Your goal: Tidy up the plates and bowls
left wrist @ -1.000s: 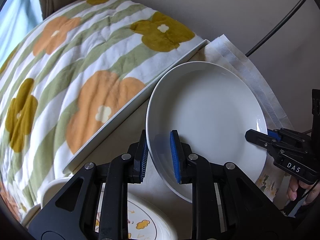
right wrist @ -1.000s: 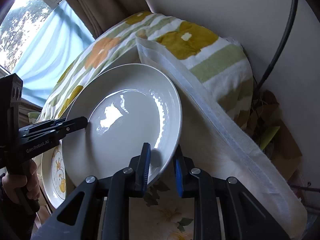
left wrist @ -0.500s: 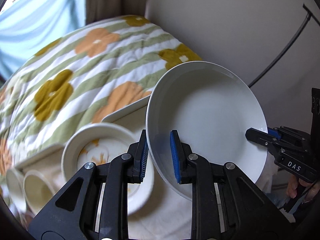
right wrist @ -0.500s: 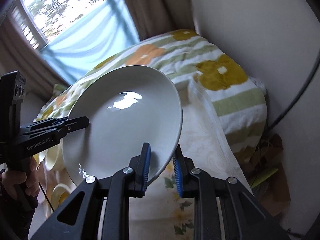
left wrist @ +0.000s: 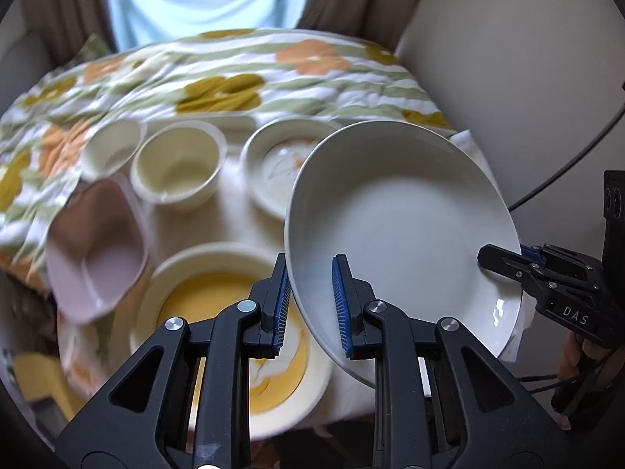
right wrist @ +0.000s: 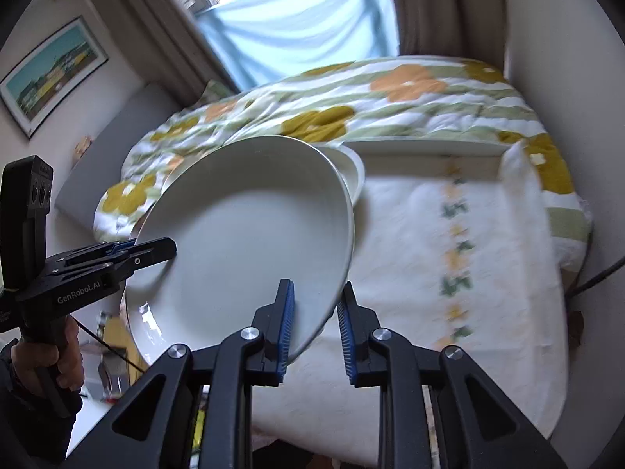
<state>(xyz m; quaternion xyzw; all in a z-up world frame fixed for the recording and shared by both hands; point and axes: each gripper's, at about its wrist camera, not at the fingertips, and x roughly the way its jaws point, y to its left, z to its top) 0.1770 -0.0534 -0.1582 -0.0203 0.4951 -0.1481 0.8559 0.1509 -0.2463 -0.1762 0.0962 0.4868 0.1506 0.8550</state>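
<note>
**Left wrist view: a white plate held at both edges above the crockery**

In the left wrist view we see our left gripper [left wrist: 310, 305] clamped on the near rim of a large white plate [left wrist: 402, 230], one blue pad under the rim and one on the inner face. The plate sits tilted in the centre-right of the frame, lifted off the cloth, and nothing lies in it. At its lower right edge our right gripper [left wrist: 504, 262] pinches the opposite rim.

Left of the plate, several vessels stand on a white tablecloth [left wrist: 234, 219]. A yellow-centred plate [left wrist: 218, 305] lies at lower centre, partly behind our fingers. A pink bowl [left wrist: 93, 262] is at the left, blurred. Above it stand a cream cup [left wrist: 179, 166] and a smaller white cup [left wrist: 111, 148], both appearing empty. A white patterned bowl [left wrist: 281, 160] sits in the upper middle, partly hidden by the held plate; it shows orange marks inside, too blurred for us to read as print or residue. A flowered quilt [left wrist: 234, 74] fills the upper part of the frame.

In the right wrist view we find the same plate [right wrist: 250, 234] centre-left, the right gripper [right wrist: 314, 318] closed on its lower right rim, and the left gripper [right wrist: 156, 248] gripping its left edge. Behind the plate, another white dish rim [right wrist: 355, 174] peeks out at upper centre.
</note>
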